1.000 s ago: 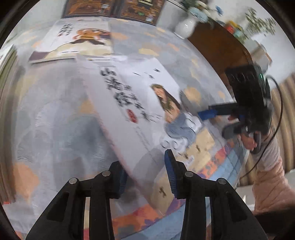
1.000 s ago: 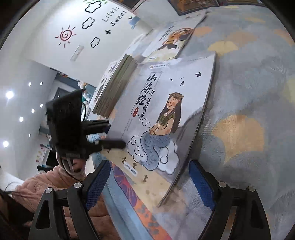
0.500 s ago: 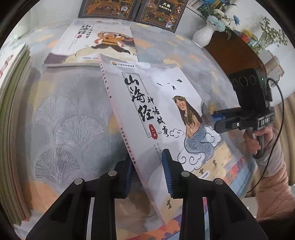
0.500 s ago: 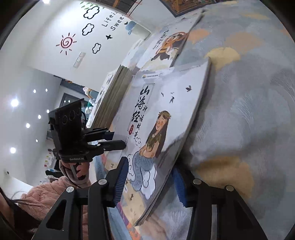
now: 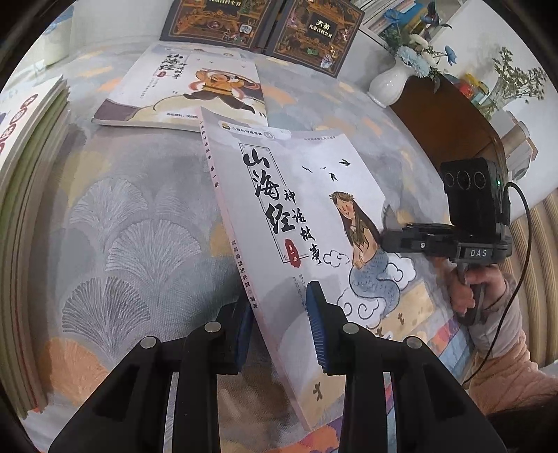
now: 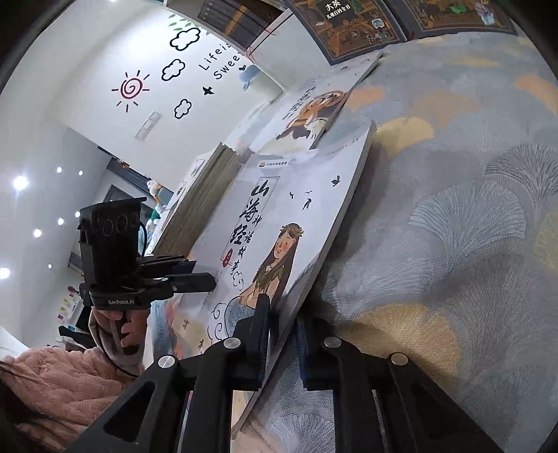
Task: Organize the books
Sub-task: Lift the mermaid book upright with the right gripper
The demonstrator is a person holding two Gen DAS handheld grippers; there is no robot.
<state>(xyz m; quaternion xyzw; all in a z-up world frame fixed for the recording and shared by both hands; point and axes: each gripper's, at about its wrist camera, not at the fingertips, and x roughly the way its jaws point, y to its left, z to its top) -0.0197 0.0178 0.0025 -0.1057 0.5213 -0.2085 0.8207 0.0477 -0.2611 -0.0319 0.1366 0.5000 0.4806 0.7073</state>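
Observation:
A thin mermaid-cover book (image 5: 296, 195) is held tilted above the carpet, gripped from both sides. My left gripper (image 5: 279, 331) is shut on its spine edge, one blue pad on each face. In the right wrist view the same book (image 6: 279, 209) runs up from my right gripper (image 6: 282, 341), whose jaws are closing tight on the opposite long edge, pads pressing both faces. Each gripper shows in the other's view: the right gripper (image 5: 389, 237) at the book's right edge, the left gripper (image 6: 202, 275) at its left. A second thin book (image 5: 195, 87) lies flat behind.
A tall stack of books (image 5: 31, 174) stands at the left on the patterned carpet (image 5: 139, 226). Dark boxed volumes (image 5: 265, 24) lean at the back. A white vase (image 5: 390, 83) stands by a brown cabinet (image 5: 446, 125). A person's hand (image 5: 464, 289) holds the right gripper.
The right gripper's jaws went from wide apart around the book's edge to clamped on it. The left view went from blurred to steady, with the left gripper staying on the spine.

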